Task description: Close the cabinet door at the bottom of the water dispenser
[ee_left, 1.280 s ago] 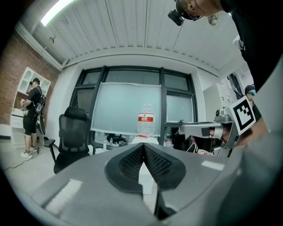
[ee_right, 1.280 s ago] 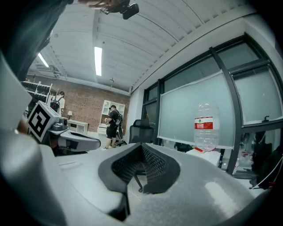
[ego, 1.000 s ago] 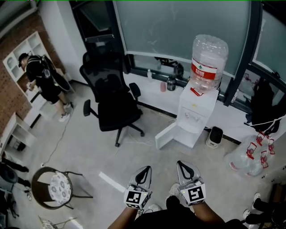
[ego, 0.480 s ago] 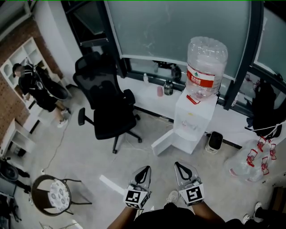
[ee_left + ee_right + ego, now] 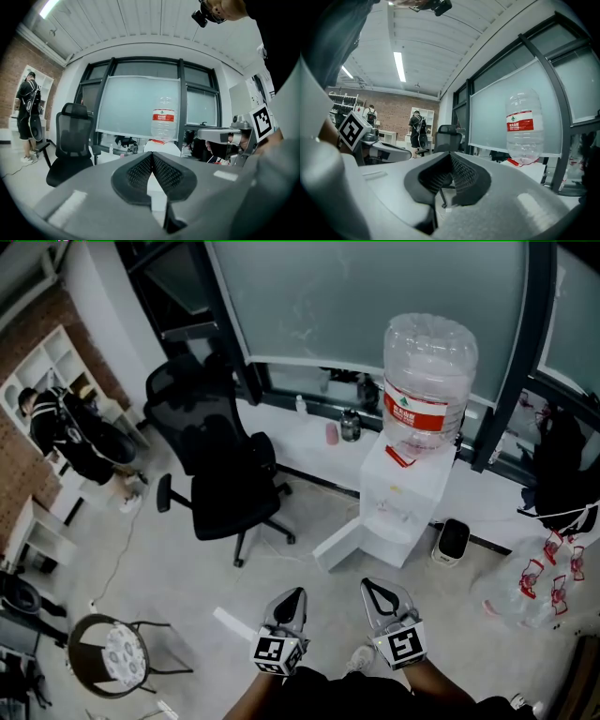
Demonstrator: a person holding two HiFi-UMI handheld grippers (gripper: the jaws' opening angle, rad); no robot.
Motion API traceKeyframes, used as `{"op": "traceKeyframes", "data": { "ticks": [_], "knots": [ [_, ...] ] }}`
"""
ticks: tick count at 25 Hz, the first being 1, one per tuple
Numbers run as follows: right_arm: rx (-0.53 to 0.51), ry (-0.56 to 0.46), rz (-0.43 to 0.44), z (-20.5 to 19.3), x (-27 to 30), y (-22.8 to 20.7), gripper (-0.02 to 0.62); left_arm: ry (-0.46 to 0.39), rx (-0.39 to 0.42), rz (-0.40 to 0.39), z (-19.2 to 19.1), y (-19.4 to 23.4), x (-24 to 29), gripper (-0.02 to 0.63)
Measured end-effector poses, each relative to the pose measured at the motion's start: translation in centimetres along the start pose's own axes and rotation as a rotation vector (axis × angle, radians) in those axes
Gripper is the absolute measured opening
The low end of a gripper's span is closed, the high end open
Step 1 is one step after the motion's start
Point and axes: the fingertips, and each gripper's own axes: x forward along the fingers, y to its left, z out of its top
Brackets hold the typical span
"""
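Note:
The white water dispenser (image 5: 405, 501) stands by the window ledge with a big clear bottle (image 5: 427, 381) on top. Its bottom cabinet door (image 5: 341, 544) hangs open, swung out to the left over the floor. My left gripper (image 5: 292, 595) and right gripper (image 5: 376, 585) are held side by side, a stretch of floor short of the door, both pointing at the dispenser. The left gripper (image 5: 152, 155) is shut and empty, with the bottle (image 5: 164, 123) straight ahead. The right gripper (image 5: 450, 157) is shut too and holds nothing; the bottle (image 5: 525, 126) shows to its right.
A black office chair (image 5: 225, 476) stands left of the dispenser. A round stool (image 5: 118, 652) is at the lower left, a white strip (image 5: 234, 622) lies on the floor, and a small black-and-white appliance (image 5: 452, 540) and plastic bags (image 5: 536, 589) sit right. A person (image 5: 67, 439) stands at shelves.
Both grippers and the head camera have advanced toward the dispenser, which now looms nearer. The jaws stay shut. The cabinet door is still open.

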Motion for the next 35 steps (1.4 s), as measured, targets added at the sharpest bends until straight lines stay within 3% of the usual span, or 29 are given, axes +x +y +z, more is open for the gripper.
{"op": "traceKeyframes", "data": {
  "ticks": [10, 21, 27, 35],
  "knots": [
    [0.02, 0.039, -0.023, -1.1, 3.4, -1.2, 0.003, 0.048, 0.042, -0.02, -0.4, 2.8, 3.3, 0.018],
    [0.041, 0.067, -0.076, -1.7, 8.2, -1.9, 0.003, 0.059, 0.029, -0.055, -0.1, 6.8, 6.1, 0.018],
    [0.074, 0.066, -0.115, -5.3, 10.5, -2.1, 0.003, 0.078, 0.029, -0.076, -3.8, 9.0, 7.8, 0.018],
    [0.01, 0.072, -0.124, -15.1, 13.4, -2.0, 0.003, 0.062, 0.051, -0.095, -13.1, 11.4, 12.0, 0.018]
  ]
}}
